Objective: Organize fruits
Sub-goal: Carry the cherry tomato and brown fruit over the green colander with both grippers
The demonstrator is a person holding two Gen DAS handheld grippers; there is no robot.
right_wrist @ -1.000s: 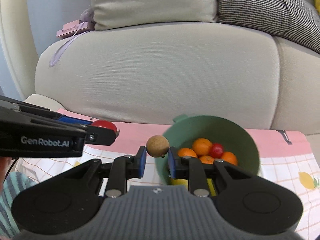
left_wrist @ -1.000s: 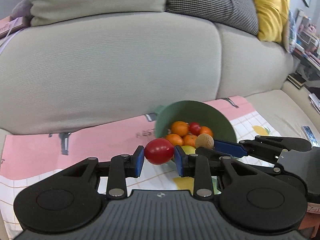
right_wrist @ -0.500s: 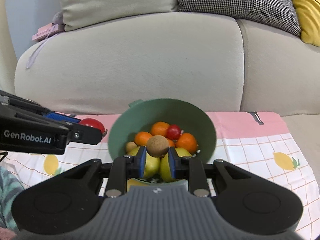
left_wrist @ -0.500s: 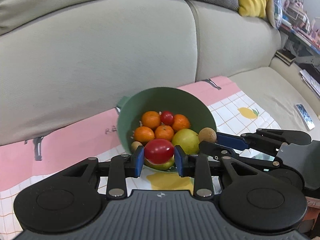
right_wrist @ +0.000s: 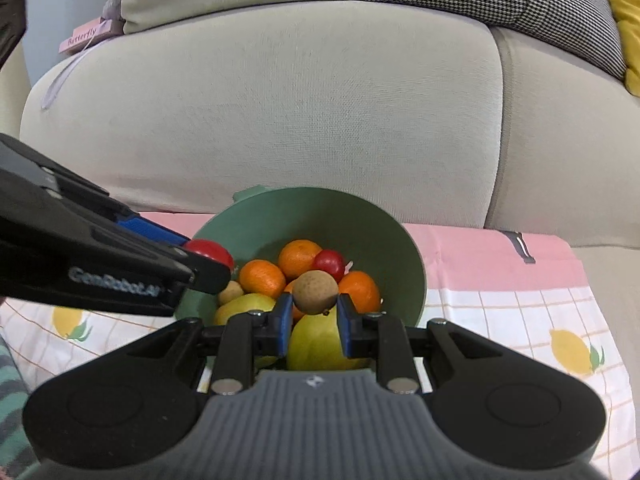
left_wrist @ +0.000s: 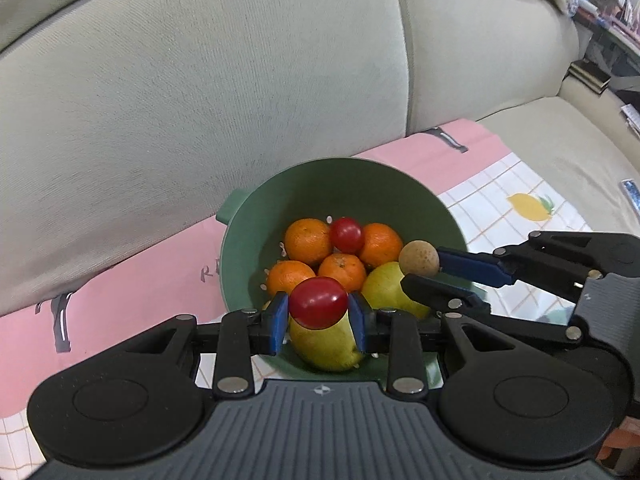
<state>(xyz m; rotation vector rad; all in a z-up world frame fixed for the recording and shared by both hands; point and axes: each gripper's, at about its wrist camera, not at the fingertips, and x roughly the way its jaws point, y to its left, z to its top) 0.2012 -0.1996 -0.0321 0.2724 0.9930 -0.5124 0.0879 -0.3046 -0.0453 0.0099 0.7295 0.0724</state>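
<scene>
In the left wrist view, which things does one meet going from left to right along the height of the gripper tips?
Left gripper holding the red tomato → yellow-green pear → brown round fruit → right gripper.

Both cameras sit just behind their own gripper and look forward and a little down at the green bowl (left_wrist: 420, 196), from close range, with the sofa (left_wrist: 200, 80) behind it. The left wrist view looks from the bowl's left side, the right wrist view from its right. Both views share the bowl (right_wrist: 384, 232) and the sofa (right_wrist: 300, 100).
</scene>
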